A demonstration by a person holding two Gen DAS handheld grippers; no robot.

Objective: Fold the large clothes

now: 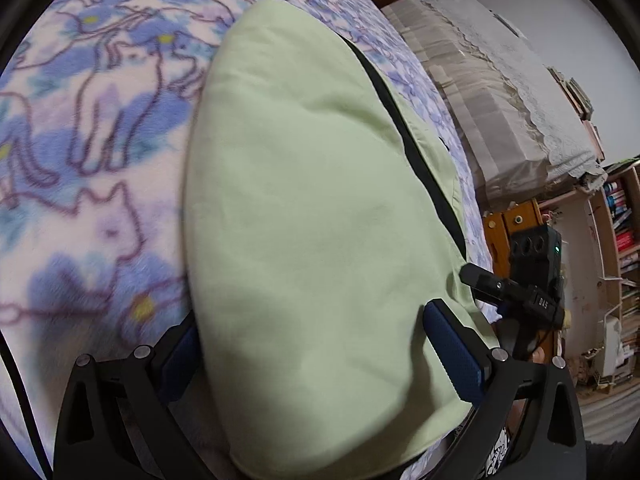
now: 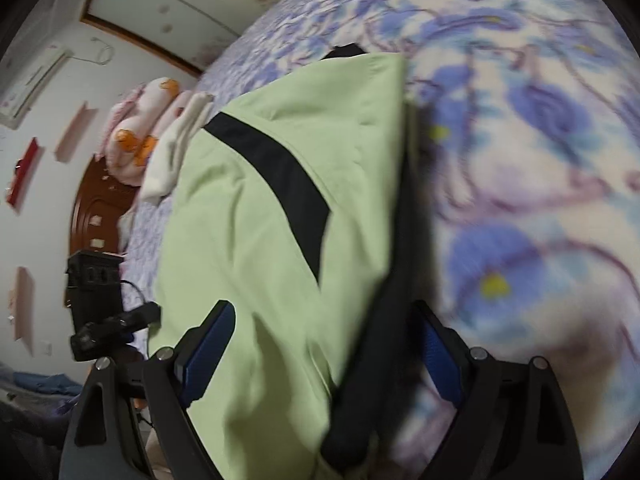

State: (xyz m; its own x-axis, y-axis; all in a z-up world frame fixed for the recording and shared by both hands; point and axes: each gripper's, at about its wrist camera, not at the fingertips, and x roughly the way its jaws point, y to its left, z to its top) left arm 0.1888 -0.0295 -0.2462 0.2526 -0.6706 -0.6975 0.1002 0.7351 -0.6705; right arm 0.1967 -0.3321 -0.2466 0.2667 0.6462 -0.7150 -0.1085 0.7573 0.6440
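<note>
Bedroom with a bed under a blue floral cat-print blanket (image 1: 104, 128). Left tongs (image 1: 316, 356) and right tongs (image 2: 328, 348) both gape wide, gripping nothing, astride the near edge of a pale green black-striped garment (image 1: 312, 200) lying on it.

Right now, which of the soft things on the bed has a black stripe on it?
The light green garment, lying on the blue flowered blanket. A black band crosses its green cloth; the pink and white bundles by the headboard show none.
</note>
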